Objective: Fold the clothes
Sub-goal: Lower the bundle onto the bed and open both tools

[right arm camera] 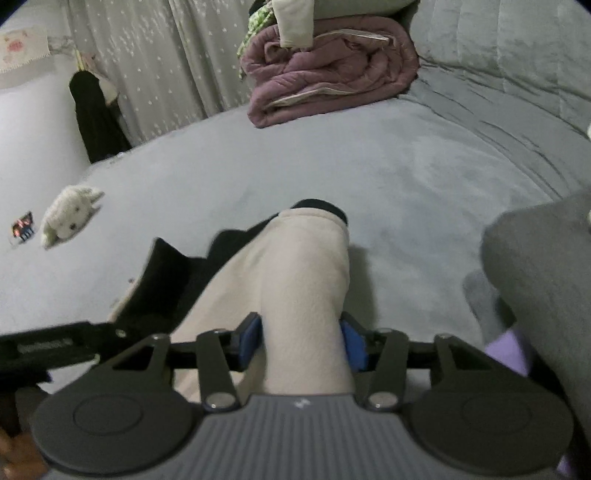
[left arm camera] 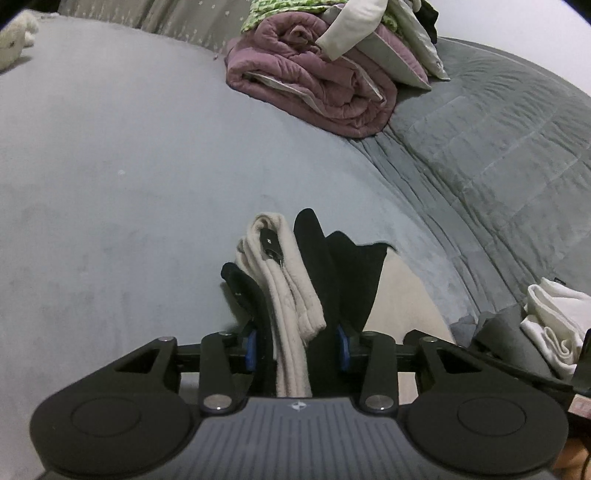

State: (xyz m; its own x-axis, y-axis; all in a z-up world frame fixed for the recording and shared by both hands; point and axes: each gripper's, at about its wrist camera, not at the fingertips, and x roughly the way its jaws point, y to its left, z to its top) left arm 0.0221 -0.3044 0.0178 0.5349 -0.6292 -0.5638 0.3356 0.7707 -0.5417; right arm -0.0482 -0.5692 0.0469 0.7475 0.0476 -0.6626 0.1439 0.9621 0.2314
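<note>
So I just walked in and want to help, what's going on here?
A person is folding laundry on the bed with handheld tongs. The left tongs have a bunched part of a cream and black garment between them; the right tongs have its wider cream part. Folded bedding and more clothes lie nearby.

A left gripper reaches over a grey bed, its black fingers on either side of a cream and black garment whose folded cream edge hangs between them. A rolled mauve quilt lies farther back, with pale bedding stacked on top. A quilted grey blanket covers the right side. White crumpled clothes lie at the right edge.
</note>
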